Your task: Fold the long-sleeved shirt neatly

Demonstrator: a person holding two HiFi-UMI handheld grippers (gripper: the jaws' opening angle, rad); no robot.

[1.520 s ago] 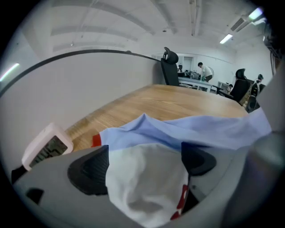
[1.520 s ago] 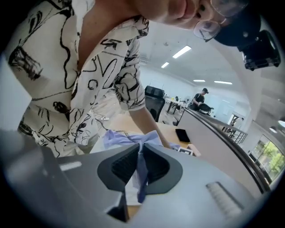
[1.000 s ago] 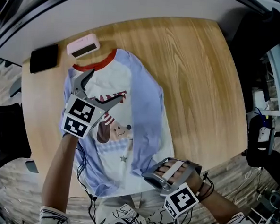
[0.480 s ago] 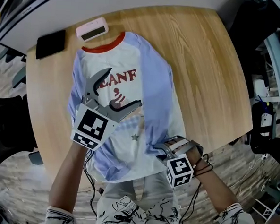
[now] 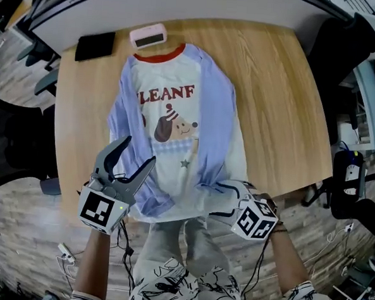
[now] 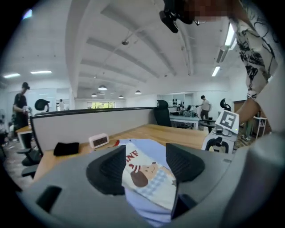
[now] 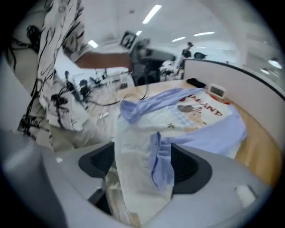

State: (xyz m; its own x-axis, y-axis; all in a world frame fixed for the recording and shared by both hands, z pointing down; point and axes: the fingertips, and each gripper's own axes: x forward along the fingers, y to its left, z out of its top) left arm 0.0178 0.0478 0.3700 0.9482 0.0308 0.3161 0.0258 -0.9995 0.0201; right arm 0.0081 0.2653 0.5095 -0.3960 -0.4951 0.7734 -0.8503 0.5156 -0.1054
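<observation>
The long-sleeved shirt (image 5: 178, 149), white in the body with blue sleeves, a red collar and a dog print, lies face up on the round wooden table (image 5: 272, 107). Its collar points to the table's far edge and its hem reaches the table's near edge. Both blue sleeves run lengthwise down the body's sides, and the one on the left bunches up at the near edge.

And there's the right gripper (image 7: 140, 164) at the table's near edge, on the shirt's right hem corner! Its jaws have just been opening. A hanging fold of white and blue cloth sits in the gap, released rather than pinched.

Over to the left gripper (image 5: 140, 149), above the near edge at the left sleeve. Its jaws have just been closing but stand well apart, clamped on nothing. Its own view shows only the shirt lying on the table through the gap.

At the table's far edge, a small pink rectangular clock (image 5: 148, 36) sits just past the collar, and a flat black rectangular object (image 5: 95, 45) lies to its left.
</observation>
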